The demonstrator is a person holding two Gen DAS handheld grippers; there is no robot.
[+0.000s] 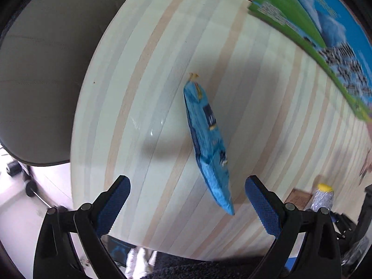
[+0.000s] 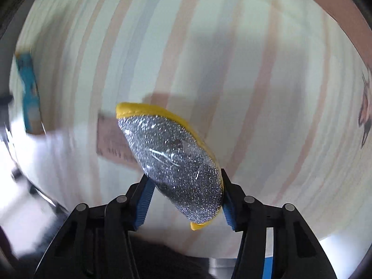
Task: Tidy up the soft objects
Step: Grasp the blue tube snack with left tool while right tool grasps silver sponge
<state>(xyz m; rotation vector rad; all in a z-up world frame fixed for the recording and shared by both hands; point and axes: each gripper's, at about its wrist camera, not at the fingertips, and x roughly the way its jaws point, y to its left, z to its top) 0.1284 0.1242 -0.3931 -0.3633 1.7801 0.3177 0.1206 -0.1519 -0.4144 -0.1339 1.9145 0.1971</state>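
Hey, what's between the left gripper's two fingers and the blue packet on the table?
Nothing: in the left wrist view only bare striped tabletop lies between the open left gripper and the blue packet, whose near end reaches toward the right finger.

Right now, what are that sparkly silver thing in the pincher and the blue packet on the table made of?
The scrubbing pad looks like a yellow sponge faced with silvery metallic mesh, sealed in clear film: it glitters, and glossy creases cross it. The right gripper squeezes it. The blue packet appears to be thin printed plastic wrap, judging by its crinkled, pinched ends. The striped tabletop seems glossy; it reflects light.
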